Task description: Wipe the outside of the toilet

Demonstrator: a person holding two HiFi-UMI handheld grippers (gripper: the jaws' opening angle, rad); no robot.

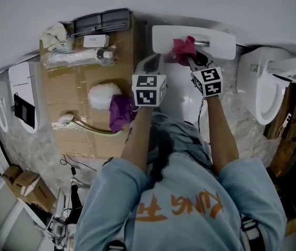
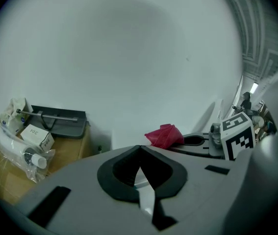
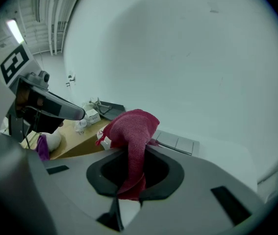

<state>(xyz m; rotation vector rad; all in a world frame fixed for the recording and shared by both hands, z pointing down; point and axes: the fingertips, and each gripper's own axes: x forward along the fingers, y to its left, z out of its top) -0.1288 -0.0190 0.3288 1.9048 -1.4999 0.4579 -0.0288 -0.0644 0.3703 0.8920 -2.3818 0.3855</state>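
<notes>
The right hand-held gripper (image 1: 192,60) is clamped on a red cloth (image 1: 183,48). The cloth's loose bunch spills out ahead of the jaws onto the lid of the toilet tank (image 1: 223,43), beside the flush buttons (image 3: 177,141). The left hand-held gripper (image 1: 152,63) has its jaws together on nothing and hangs just left of the right one, near the tank's left end. To wipe well, I would press the bunch flat rather than the jaw tips. I would then drag it in overlapping strokes along the lid, and afterwards down the tank's sides and the bowl. The grip looks firm. The risk is the cloth folding under and plastic scraping porcelain.
</notes>
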